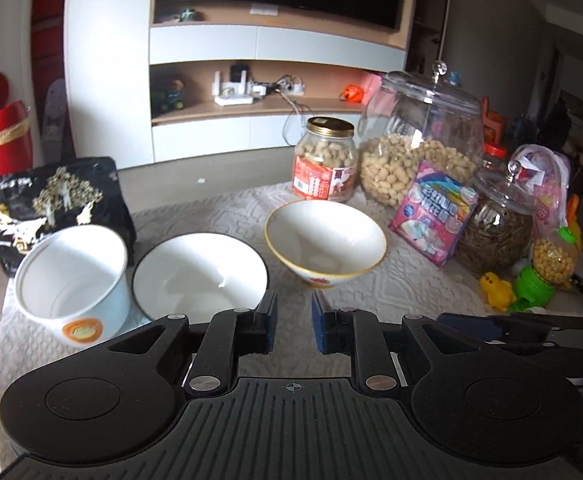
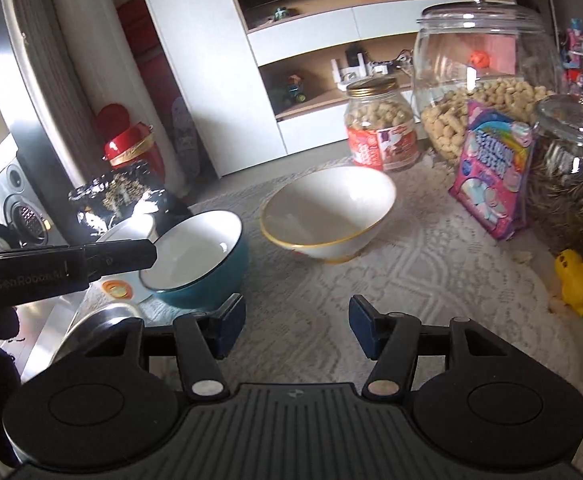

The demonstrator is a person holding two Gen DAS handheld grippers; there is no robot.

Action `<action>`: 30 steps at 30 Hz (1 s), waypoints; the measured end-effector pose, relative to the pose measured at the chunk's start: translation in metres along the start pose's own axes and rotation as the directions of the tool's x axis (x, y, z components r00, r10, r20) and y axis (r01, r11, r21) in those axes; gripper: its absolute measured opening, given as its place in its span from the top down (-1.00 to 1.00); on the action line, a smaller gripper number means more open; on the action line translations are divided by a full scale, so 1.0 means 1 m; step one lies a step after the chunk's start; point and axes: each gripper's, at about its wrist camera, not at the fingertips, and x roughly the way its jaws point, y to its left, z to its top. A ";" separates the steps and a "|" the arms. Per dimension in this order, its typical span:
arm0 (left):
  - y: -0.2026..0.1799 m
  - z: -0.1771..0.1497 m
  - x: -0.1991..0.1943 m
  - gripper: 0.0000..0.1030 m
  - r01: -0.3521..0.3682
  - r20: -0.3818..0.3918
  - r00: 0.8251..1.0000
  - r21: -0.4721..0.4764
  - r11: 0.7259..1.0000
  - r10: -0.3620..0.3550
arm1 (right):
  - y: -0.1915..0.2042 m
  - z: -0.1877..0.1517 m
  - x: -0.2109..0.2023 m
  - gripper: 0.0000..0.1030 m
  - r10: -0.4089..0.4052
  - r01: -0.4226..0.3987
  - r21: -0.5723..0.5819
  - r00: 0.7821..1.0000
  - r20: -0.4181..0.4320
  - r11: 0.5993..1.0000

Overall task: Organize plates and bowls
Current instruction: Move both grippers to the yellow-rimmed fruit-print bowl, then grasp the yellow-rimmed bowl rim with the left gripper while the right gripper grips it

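Both grippers hung over the near edge of the table (image 1: 219,208) with nothing in them. My left gripper (image 1: 294,322) had its blue pads a narrow gap apart, empty, aimed between the two bowls ahead of it. My right gripper (image 2: 296,326) stood wider open, also empty, over bare lace cloth.

Reading the row from the left: a white paper cup (image 1: 73,280) with an orange mark leaned in front of a black snack bag (image 1: 51,204). Just beside it sat the teal bowl (image 2: 199,260), white inside, touching or nearly touching the cup; I could not tell which. Next came the gold-rimmed white bowl (image 1: 325,238), apart from the teal one and tipped slightly on its foot. Further right stood the clutter that was not mine to sort: a small peanut jar (image 1: 325,160), a large glass jar (image 1: 423,140) of peanuts, a pink marshmallow packet (image 1: 431,216), a jar of seeds (image 1: 495,232) and a yellow toy duck (image 1: 495,290).

By my judgement the job had hardly begun. All three vessels sat separately on the cloth, none nested in another, and I saw no plates at all. What remained, I reckoned, was to lift one bowl by its rim and stack it into the other.
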 end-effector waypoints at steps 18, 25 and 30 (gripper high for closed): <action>-0.023 0.071 0.170 0.56 -0.047 -0.176 0.981 0.202 0.978 0.083 | -0.065 0.068 0.118 -0.12 -0.029 0.032 0.177 0.999 -0.018 0.984; 0.036 0.098 0.215 0.57 0.067 -0.260 0.963 -0.004 0.998 -0.066 | -0.069 0.064 0.154 0.25 -0.004 0.020 0.168 0.995 -0.100 0.986; 0.055 0.095 0.251 0.55 0.119 -0.343 0.928 -0.103 0.987 -0.148 | -0.076 0.058 0.172 0.25 0.028 0.003 0.203 0.988 -0.149 0.979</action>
